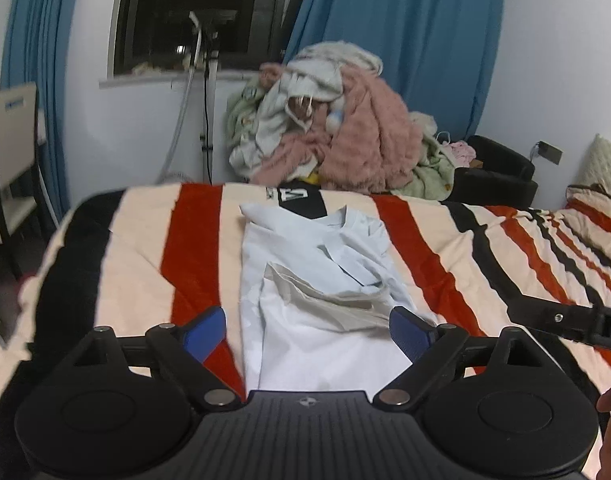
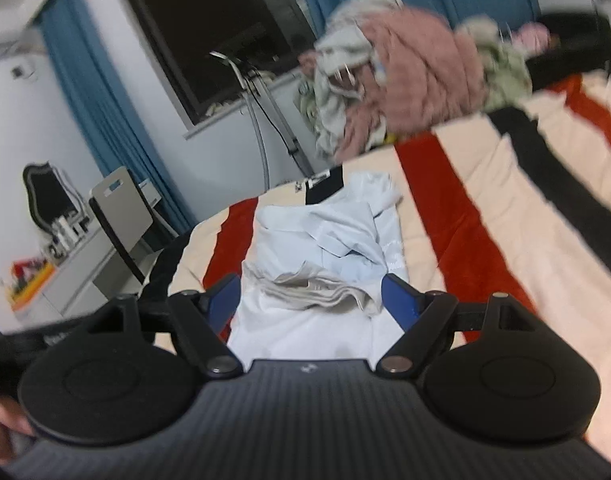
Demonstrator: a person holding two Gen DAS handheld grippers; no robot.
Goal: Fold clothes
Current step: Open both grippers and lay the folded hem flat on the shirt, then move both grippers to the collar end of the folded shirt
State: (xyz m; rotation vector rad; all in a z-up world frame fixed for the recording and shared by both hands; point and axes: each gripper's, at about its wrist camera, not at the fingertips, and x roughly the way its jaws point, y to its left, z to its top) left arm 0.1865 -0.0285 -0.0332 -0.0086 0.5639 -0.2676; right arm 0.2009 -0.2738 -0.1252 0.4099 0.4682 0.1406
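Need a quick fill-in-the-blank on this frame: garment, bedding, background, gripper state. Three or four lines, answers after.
1. The pale shirt lies on a bedspread striped in cream, black and ____.
2. Both the left gripper and the right gripper have their fingers ____, gripping nothing.
3. Behind the bed, the clothes pile has a fluffy ____ item on it.
4. The curtains are ____.

Missing words: red; open; pink; blue
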